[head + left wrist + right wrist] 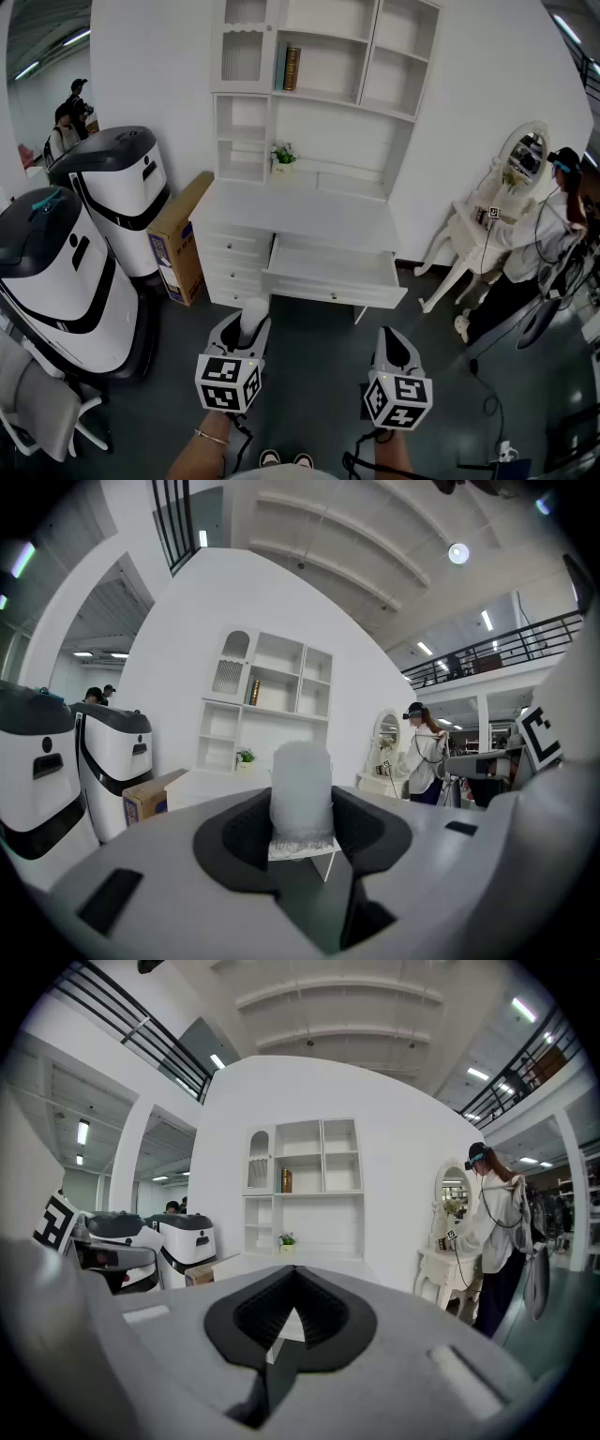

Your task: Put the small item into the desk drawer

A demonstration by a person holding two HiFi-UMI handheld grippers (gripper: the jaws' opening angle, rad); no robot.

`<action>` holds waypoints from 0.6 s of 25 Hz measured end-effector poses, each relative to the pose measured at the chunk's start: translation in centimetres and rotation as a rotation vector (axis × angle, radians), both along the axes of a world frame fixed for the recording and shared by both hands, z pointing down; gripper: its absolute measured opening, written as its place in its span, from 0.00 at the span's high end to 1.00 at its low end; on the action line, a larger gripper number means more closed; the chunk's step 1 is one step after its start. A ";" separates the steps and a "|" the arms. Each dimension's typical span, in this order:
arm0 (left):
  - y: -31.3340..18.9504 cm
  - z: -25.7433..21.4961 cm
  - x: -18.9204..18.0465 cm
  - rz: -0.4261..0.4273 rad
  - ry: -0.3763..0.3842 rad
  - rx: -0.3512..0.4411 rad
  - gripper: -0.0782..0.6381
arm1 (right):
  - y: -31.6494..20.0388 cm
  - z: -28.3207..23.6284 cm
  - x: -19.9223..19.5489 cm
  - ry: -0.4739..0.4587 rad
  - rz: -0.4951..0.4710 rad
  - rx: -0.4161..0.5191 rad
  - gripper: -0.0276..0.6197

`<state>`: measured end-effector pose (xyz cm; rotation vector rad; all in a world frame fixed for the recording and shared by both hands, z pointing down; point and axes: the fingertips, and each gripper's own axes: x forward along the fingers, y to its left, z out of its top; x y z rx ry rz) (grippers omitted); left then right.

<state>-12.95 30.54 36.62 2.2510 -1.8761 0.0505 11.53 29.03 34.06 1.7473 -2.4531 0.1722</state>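
One open drawer (330,292) — left tool (247,326) grips item (301,794) nearby.

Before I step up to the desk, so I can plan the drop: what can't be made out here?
Drawer: its rear, head view, under the desktop; all of it in both gripper views, behind the left tongs and right tongs.
Item: its lower end, left gripper view, sunk between the tongs.
Book: title, head view, too small.

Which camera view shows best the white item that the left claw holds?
The left gripper view: the white item sits gripped between the left claw's jaws, large and central. The head view shows it smaller, from above. The right gripper view does not show it.
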 end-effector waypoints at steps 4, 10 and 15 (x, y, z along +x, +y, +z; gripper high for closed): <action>-0.1 0.2 -0.2 -0.003 0.011 -0.001 0.65 | -0.1 0.1 0.0 0.000 0.001 0.002 0.95; -0.1 0.6 -0.5 0.008 0.012 -0.012 0.65 | 0.0 0.3 0.1 -0.017 0.017 -0.001 0.95; -0.1 1.1 -0.4 0.034 0.012 -0.021 0.65 | 0.5 0.3 0.5 -0.015 0.048 0.005 0.95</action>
